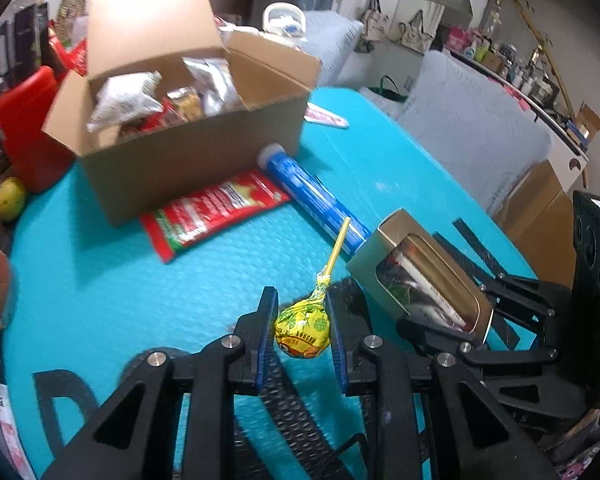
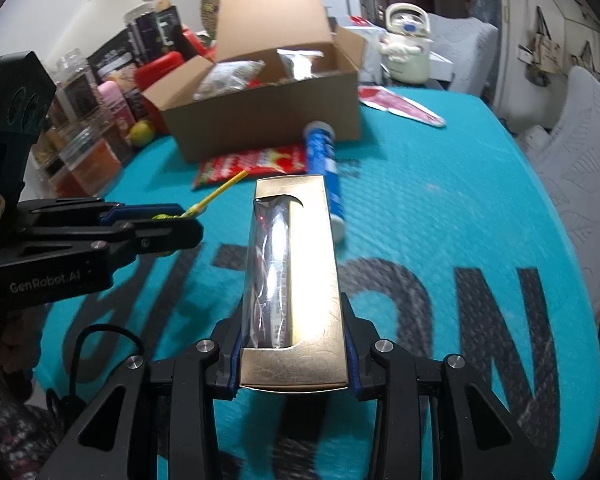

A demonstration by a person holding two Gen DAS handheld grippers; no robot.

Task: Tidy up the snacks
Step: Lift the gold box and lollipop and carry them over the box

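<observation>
Left gripper: jaws pinching the yellow wrapped head of a lollipop, one pad on each side; the stick points up and away towards the box.
Right gripper: jaws clamped on the near end of a gold carton with a clear window; the carton sticks straight out ahead, lifted off the surface.
Gold carton contents: dark wrapped pieces show through the window; what they are cannot be told.
Cardboard box: stands open at the far side of the surface, flaps up, with silver and red snack packets inside.
Red packet: lies flat just in front of the box, its far edge touching or nearly touching the box wall.
Blue tube: lies beside the red packet, white cap end against the box, the other end running towards the gold carton.
Second red wrapper: flat on the surface to the right of the box, well apart from the grippers.
Surface: covered by a teal textured mat with large dark letters.
Beyond the box: a red container, a yellow-green fruit, dark packages and a cream kettle.
</observation>
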